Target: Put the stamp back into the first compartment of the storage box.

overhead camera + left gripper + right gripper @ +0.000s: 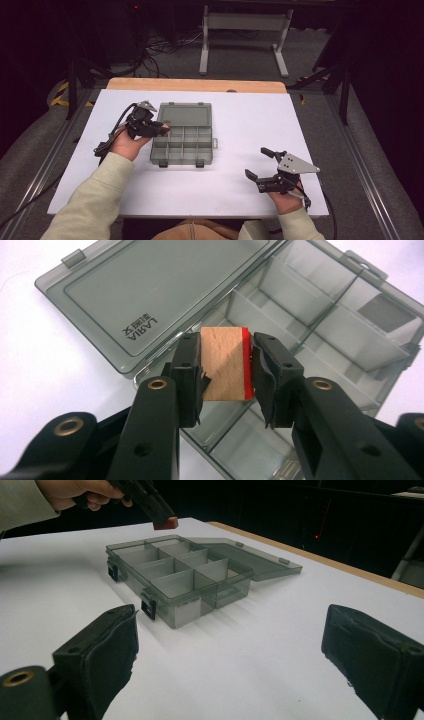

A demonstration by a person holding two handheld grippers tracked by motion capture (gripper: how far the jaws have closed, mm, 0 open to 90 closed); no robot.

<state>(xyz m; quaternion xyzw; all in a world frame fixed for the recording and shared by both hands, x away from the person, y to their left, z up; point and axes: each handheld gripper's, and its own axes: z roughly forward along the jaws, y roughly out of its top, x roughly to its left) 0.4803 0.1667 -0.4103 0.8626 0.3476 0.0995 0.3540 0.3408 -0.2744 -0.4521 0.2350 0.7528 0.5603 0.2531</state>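
A smoky clear organizer box (183, 142) lies open on the white table (240, 120), its lid (186, 114) folded back flat. My left gripper (165, 128) is shut on a small wooden block with a red face (225, 362) and holds it above the box's left back compartments (280, 300). In the right gripper view the block (165, 522) hangs just over the box (180, 580). My right gripper (260, 162) stands open near the table's front right, with nothing between its pads (107, 650), facing the box from a distance.
The box's compartments look empty. A wooden strip (195, 85) runs along the table's far edge. Beyond it stand a white frame (245, 30) and cables on the floor. Bare table surface lies to the right of the box and in front of it.
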